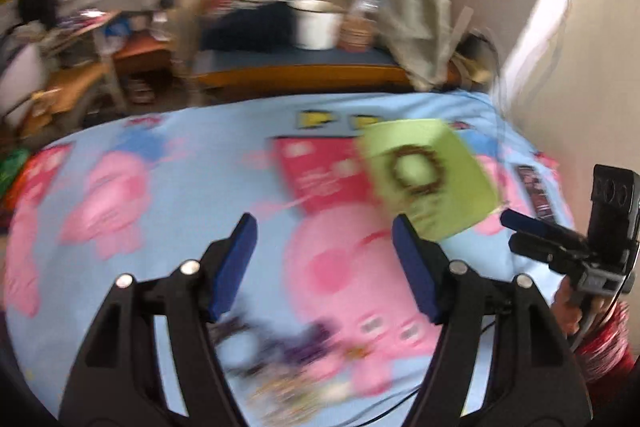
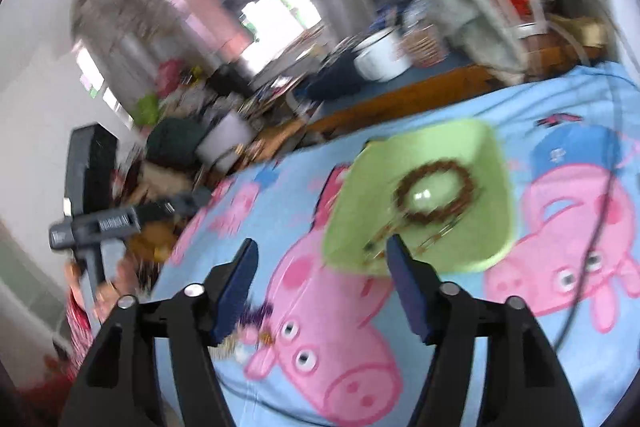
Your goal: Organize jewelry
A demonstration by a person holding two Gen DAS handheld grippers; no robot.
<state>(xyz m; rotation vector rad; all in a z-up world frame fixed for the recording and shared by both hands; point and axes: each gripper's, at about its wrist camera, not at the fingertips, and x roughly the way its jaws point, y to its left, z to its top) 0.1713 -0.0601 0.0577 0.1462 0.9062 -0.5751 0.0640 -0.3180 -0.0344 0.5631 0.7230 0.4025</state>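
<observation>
Two grippers: both with jaws spread and nothing between the blue pads.
Left gripper [image 1: 324,247]: hangs over the cartoon-pig bedspread [image 1: 160,195], with a blurred tangle of purple jewelry [image 1: 280,343] lying below it.
Right gripper [image 2: 320,267]: its right pad is at the near rim of the green tray [image 2: 452,147].
Tray contents: a brown beaded bracelet [image 2: 436,193] in the middle, thin chains beside it.
Red box [image 1: 320,171]: just left of the tray.
</observation>
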